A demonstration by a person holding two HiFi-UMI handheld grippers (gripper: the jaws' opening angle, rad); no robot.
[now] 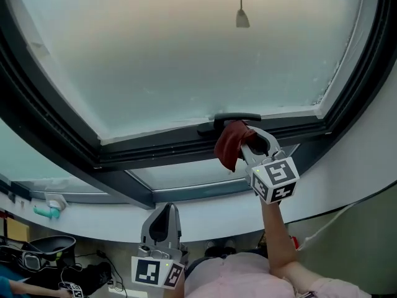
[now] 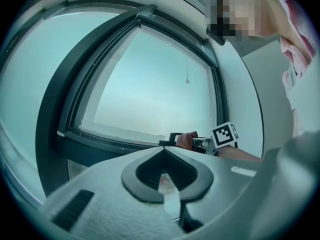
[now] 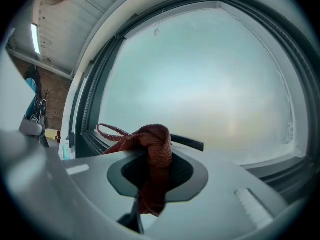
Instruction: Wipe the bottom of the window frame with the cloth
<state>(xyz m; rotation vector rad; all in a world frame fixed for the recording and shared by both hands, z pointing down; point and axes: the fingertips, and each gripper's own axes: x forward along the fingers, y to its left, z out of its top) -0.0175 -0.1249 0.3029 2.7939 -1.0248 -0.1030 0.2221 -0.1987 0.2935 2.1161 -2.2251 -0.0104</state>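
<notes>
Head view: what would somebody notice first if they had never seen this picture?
Probably the red cloth, bunched up and pinched in the right gripper, just by the black handle on the bottom of the dark window frame. The big frosted pane fills the picture above it. The left gripper sits low down, shut and empty.
</notes>
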